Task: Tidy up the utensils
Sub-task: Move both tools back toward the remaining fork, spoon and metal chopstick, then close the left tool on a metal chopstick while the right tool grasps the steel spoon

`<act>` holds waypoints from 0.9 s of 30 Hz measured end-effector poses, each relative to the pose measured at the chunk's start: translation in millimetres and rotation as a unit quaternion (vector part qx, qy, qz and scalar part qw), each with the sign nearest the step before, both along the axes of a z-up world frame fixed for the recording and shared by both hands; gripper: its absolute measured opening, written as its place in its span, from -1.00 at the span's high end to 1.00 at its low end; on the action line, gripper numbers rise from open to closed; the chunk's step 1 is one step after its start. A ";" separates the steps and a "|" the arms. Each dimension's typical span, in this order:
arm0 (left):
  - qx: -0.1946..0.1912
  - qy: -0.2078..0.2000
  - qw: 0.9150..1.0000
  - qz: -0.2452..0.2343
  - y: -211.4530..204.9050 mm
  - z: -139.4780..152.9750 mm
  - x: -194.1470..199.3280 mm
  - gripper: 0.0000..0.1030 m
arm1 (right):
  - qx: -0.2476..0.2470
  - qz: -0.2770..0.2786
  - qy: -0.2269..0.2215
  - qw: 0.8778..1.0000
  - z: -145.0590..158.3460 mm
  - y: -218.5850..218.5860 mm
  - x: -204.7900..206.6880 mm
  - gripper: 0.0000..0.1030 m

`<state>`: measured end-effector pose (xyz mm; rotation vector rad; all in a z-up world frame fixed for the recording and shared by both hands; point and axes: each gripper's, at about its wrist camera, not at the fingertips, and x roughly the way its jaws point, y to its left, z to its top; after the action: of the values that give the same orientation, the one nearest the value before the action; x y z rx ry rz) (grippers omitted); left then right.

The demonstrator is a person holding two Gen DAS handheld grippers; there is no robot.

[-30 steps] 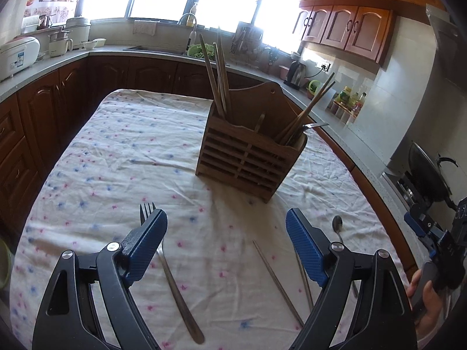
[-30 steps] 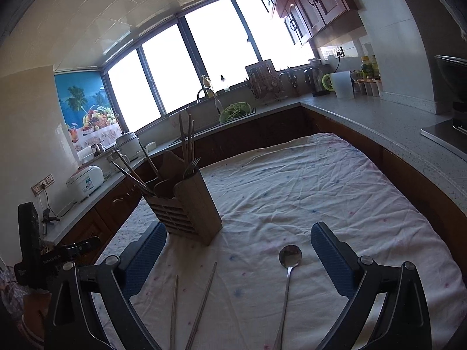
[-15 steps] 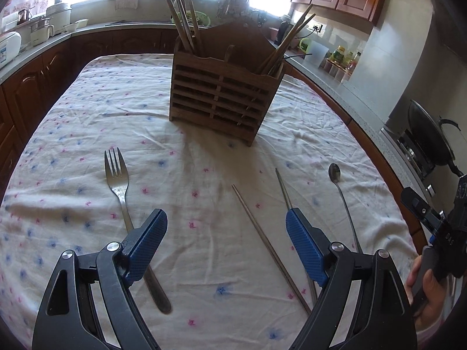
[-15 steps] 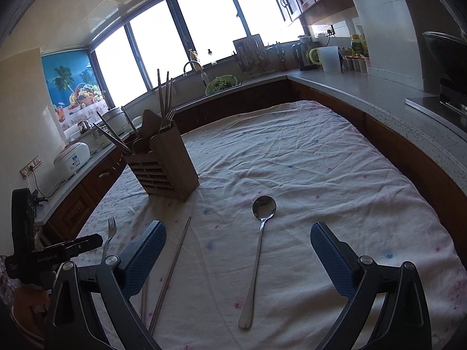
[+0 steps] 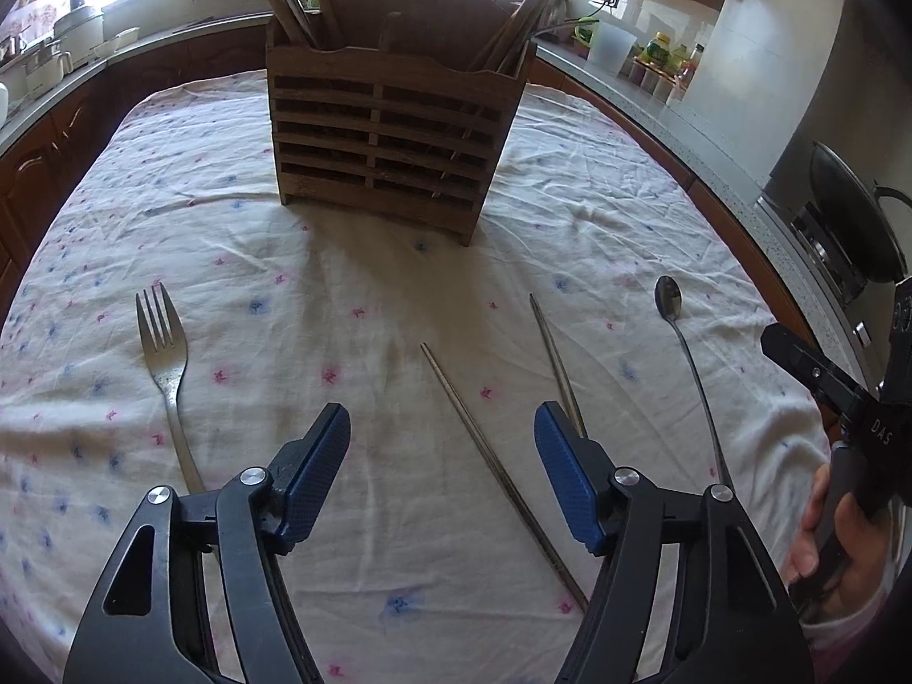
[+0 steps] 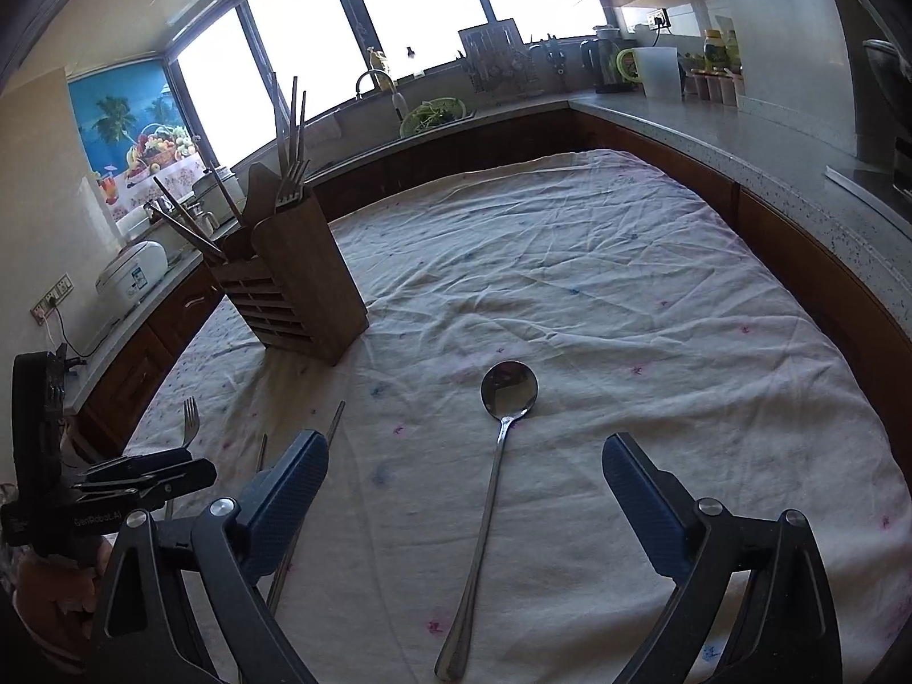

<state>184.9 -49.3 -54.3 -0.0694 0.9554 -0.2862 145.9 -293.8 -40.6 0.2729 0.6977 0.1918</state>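
Both claws are spread wide with nothing between the pads. The left claw [image 5: 442, 481] hangs over the counter [image 5: 598, 211] with one chopstick [image 5: 501, 479] running between its fingers, toward 5 o'clock. A second chopstick [image 5: 558, 367] sits just beside the right pad. The fork [image 5: 168, 370] is out at 10 o'clock from the claw, tines pointing at the holder [image 5: 387, 142], which stands at 12 with chopsticks poking out both top corners. The spoon [image 5: 687, 365] is off at 2 o'clock.

The right claw [image 6: 464, 504] has the spoon [image 6: 490, 501] lined up between its fingers, bowl at 12, handle end near the bottom edge. Here you see the holder [image 6: 296, 285] from its solid side, at 10 o'clock, and a fork [image 6: 292, 179] standing in it that the left view doesn't show. The loose fork [image 6: 190, 422] is mostly hidden here behind the left claw [image 6: 148, 476]. The left view catches the right hand [image 5: 832, 547] at its edge.
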 end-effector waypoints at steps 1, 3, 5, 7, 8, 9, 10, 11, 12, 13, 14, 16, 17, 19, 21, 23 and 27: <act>0.001 0.004 1.000 -0.003 -1.9 -2.0 2.4 -0.19 | 0.001 0.002 0.004 1.000 -1.4 -0.2 3.0 -0.87; 0.005 0.012 1.000 -0.008 -6.3 -6.4 7.8 -0.08 | 0.000 0.004 0.013 1.000 -4.5 -0.3 9.5 -0.83; 0.010 0.020 1.000 -0.010 -10.1 -11.4 13.5 0.03 | 0.000 0.006 0.020 1.000 -7.8 -0.8 15.5 -0.82; 0.010 0.031 0.999 -0.014 -13.3 -17.5 19.8 0.18 | -0.002 0.008 0.028 1.000 -11.5 -1.0 22.3 -0.79; 0.011 0.036 0.999 -0.018 -15.3 -21.4 22.7 0.33 | -0.003 0.009 0.032 0.999 -13.3 -0.6 25.5 -0.78; 0.015 0.028 0.999 -0.023 -18.2 -22.8 23.5 0.37 | -0.004 0.011 0.036 0.999 -15.1 -0.5 29.1 -0.76; 0.023 0.017 0.999 -0.032 -22.0 -23.4 23.8 0.47 | -0.005 0.012 0.039 0.999 -16.9 0.1 32.3 -0.72; 0.032 0.008 0.999 -0.039 -26.2 -23.7 24.1 0.52 | -0.006 0.013 0.042 0.999 -18.5 0.7 35.3 -0.71; 0.035 0.007 0.998 -0.046 -30.0 -24.0 25.6 0.57 | -0.009 0.014 0.046 0.999 -20.3 1.4 38.5 -0.70; 0.031 0.006 0.998 -0.055 -33.1 -23.8 26.7 0.67 | -0.011 0.015 0.050 0.999 -22.3 2.2 42.1 -0.68; 0.026 0.007 0.997 -0.067 -36.4 -23.7 27.9 0.72 | -0.012 0.016 0.054 0.998 -24.3 2.6 45.1 -0.67; 0.019 0.010 0.995 -0.096 -44.7 -24.3 29.4 0.79 | -0.013 0.014 0.062 0.998 -28.8 2.9 51.7 -0.64; 0.024 0.008 0.994 -0.106 -48.5 -23.6 28.5 0.79 | -0.013 0.014 0.065 0.998 -30.5 2.7 54.5 -0.62; 0.030 0.012 0.994 -0.109 -50.4 -23.3 27.6 0.78 | -0.014 0.013 0.070 0.997 -33.4 2.0 59.4 -0.54; 0.025 0.021 0.995 -0.097 -45.9 -22.6 28.8 0.78 | -0.012 0.012 0.075 0.997 -35.7 1.0 63.5 -0.50; 0.021 0.028 0.996 -0.085 -40.7 -22.5 31.3 0.78 | -0.015 0.013 0.078 0.997 -37.3 0.9 67.1 -0.45; 0.028 0.025 0.996 -0.085 -42.5 -23.8 34.6 0.78 | -0.028 0.017 0.084 0.996 -39.6 4.1 75.8 -0.27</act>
<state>219.5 -91.8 -78.1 0.0564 1.0205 -0.4169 221.7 -289.7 -80.2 0.2245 0.8746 0.1827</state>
